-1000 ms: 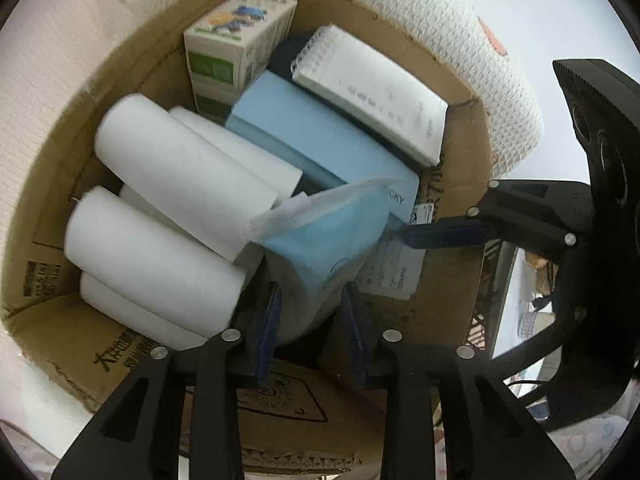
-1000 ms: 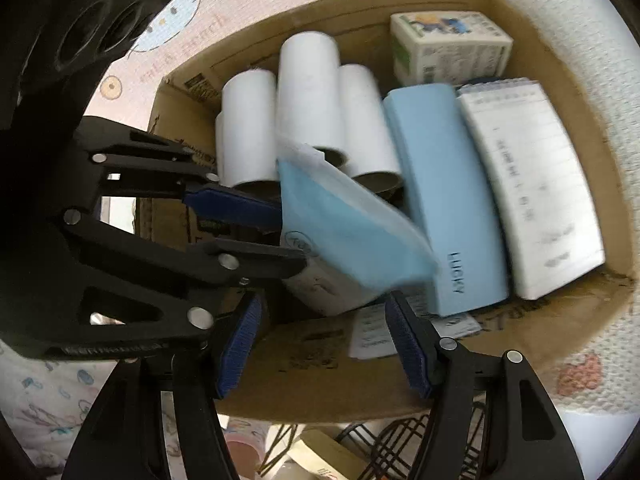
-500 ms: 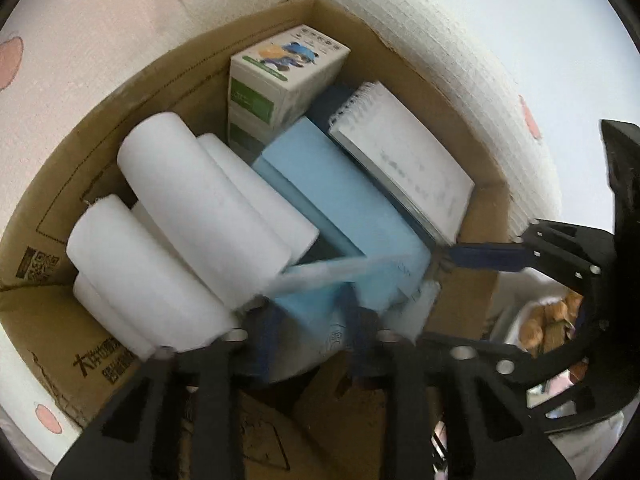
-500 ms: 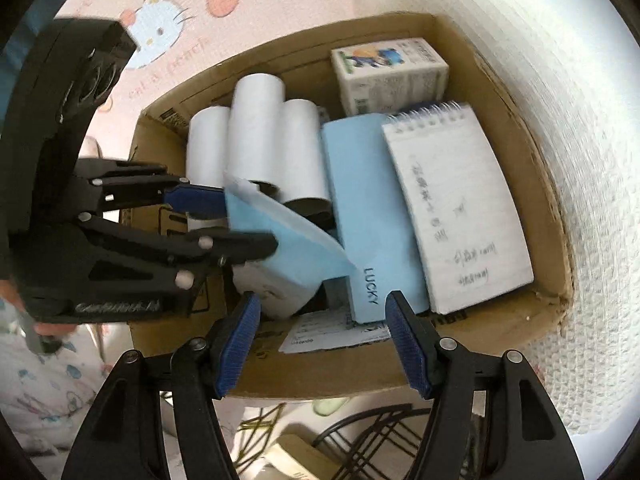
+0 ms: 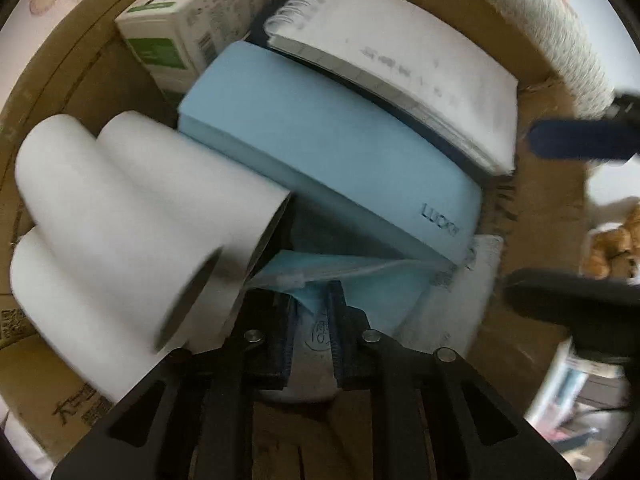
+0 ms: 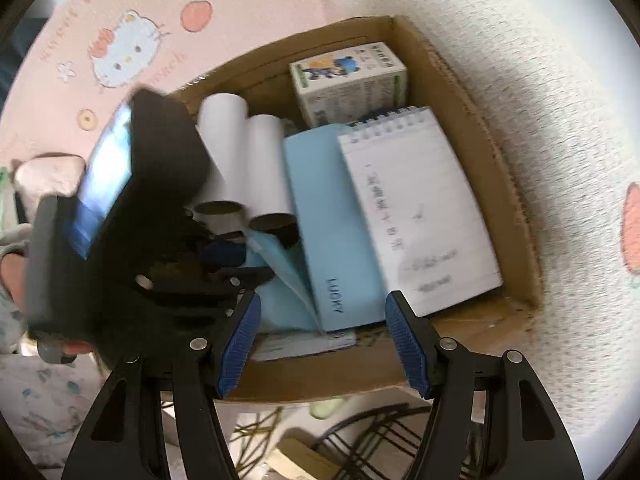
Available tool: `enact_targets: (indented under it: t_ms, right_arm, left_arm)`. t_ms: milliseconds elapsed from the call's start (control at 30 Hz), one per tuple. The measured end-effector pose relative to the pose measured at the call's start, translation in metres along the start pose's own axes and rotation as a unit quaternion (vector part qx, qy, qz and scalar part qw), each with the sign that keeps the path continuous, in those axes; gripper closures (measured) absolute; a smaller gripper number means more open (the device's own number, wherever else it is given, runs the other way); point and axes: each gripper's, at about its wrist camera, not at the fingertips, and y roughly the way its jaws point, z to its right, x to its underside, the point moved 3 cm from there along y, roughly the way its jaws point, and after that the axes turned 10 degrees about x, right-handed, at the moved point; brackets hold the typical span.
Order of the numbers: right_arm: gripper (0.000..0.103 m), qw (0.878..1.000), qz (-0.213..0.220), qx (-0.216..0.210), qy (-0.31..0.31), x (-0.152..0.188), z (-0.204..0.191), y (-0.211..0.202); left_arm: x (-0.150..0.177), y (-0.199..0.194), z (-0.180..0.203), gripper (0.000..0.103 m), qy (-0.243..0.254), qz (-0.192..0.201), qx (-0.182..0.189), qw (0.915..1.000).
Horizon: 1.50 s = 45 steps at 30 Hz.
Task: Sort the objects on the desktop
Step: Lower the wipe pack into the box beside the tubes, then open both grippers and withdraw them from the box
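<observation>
An open cardboard box [image 6: 472, 92] holds several white rolls [image 5: 120, 208], a light blue LUCKY case [image 5: 320, 152], a spiral notepad [image 5: 400, 68] and a small cartoon-printed carton [image 5: 192, 20]. My left gripper [image 5: 312, 320] points down into the box's near end. Its jaws are closing, and the pads press a soft blue mask packet [image 5: 360, 280] lying between the rolls and the case. The right wrist view shows the left gripper [image 6: 240, 264] low beside the rolls [image 6: 240, 148]. My right gripper [image 6: 322, 332] hangs open over the box's near wall, holding nothing.
The box rests on a pink cartoon mat [image 6: 120, 40] with a white textured cloth [image 6: 540, 120] on its right. A black wire rack [image 6: 360, 440] lies below the box's near wall. A person's hand [image 6: 12, 280] holds the left gripper.
My left gripper has sunk deeper into the box with the blue packet, and its jaws have narrowed. The right gripper has drawn back and up, its opening unchanged.
</observation>
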Motion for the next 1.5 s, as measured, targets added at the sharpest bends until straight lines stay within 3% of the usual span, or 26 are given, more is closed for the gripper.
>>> enact_targets:
  t_ms: [100,233,300,467,500,567,633,767,833,933,1167,1233,1500]
  right_arm:
    - [0.04,1.0,0.0,0.023,-0.003,0.001,0.003,-0.002]
    - [0.04,0.999,-0.009,0.031,-0.005,0.005,0.005,-0.002]
    - [0.04,0.999,-0.013,0.032,-0.005,0.006,0.004,-0.001]
    - [0.04,0.999,-0.021,0.033,-0.009,0.007,0.0,-0.004]
    - [0.04,0.999,-0.022,0.034,-0.009,0.007,-0.001,-0.005]
    - [0.04,0.999,-0.023,0.036,-0.008,0.006,-0.005,-0.006]
    - [0.04,0.999,-0.025,0.033,-0.011,0.005,-0.011,-0.006]
    - [0.041,0.999,-0.028,0.02,-0.035,-0.002,-0.037,0.007]
    - [0.063,0.998,-0.038,0.021,-0.046,0.004,-0.052,0.015]
    - [0.068,0.997,-0.054,-0.004,-0.062,0.0,-0.072,0.028]
    - [0.069,0.991,-0.119,-0.001,-0.056,-0.011,-0.089,0.07]
    - [0.069,0.988,-0.138,0.023,-0.065,-0.01,-0.093,0.084]
    - [0.068,0.983,-0.17,0.047,-0.054,-0.019,-0.093,0.108]
  left_arm:
    - [-0.004,-0.002,0.004,0.086,0.001,-0.009,-0.007,0.9999]
    - [-0.004,-0.008,0.004,0.075,0.005,-0.008,0.016,0.9998]
    - [-0.001,-0.016,0.007,0.067,0.007,0.004,0.032,0.9995]
    - [0.008,-0.052,0.007,0.067,0.013,0.051,0.066,0.9964]
    - [0.009,-0.06,0.006,0.069,0.017,0.063,0.069,0.9954]
    - [0.011,-0.077,0.0,0.09,0.018,0.089,0.066,0.9937]
    - [0.012,-0.092,-0.007,0.098,0.018,0.108,0.064,0.9919]
    - [0.014,-0.118,-0.025,0.098,0.011,0.149,0.07,0.9863]
    - [0.024,-0.132,-0.036,0.099,0.006,0.173,0.072,0.9824]
    - [0.03,-0.141,-0.053,0.101,-0.01,0.201,0.073,0.9769]
    - [0.037,-0.159,-0.095,0.101,-0.046,0.223,0.075,0.9708]
    - [0.037,-0.157,-0.102,0.101,-0.051,0.226,0.074,0.9699]
    - [0.036,-0.152,-0.122,0.101,-0.068,0.233,0.08,0.9668]
